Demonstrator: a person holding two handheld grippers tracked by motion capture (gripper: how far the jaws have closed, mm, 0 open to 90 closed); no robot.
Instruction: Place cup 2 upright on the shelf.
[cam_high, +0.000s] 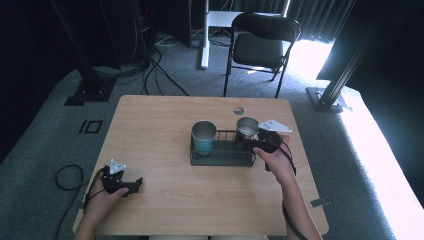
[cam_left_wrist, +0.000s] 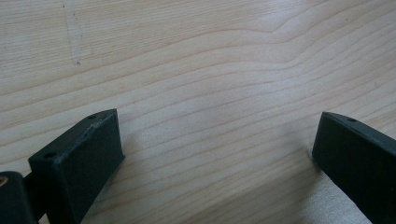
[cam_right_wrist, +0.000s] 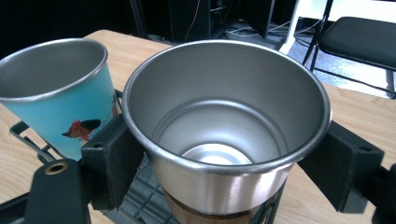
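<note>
R claw (cam_right_wrist: 219, 154) pinches plain steel cup (cam_right_wrist: 224, 121) over dark wire rack (cam_high: 222, 154), w/ teal steel cup (cam_right_wrist: 56, 88) at rack's left end. L claw (cam_left_wrist: 217, 154) spread over wood worktop (cam_left_wrist: 196, 60).

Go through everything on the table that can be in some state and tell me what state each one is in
Steel cup: upright, empty, over the rack's right end, clamped by the right gripper.
Teal cup: upright, empty, in the rack's left end.
Rack: flat on the table.
Left gripper: open, holding nothing, low over bare wood.
</note>
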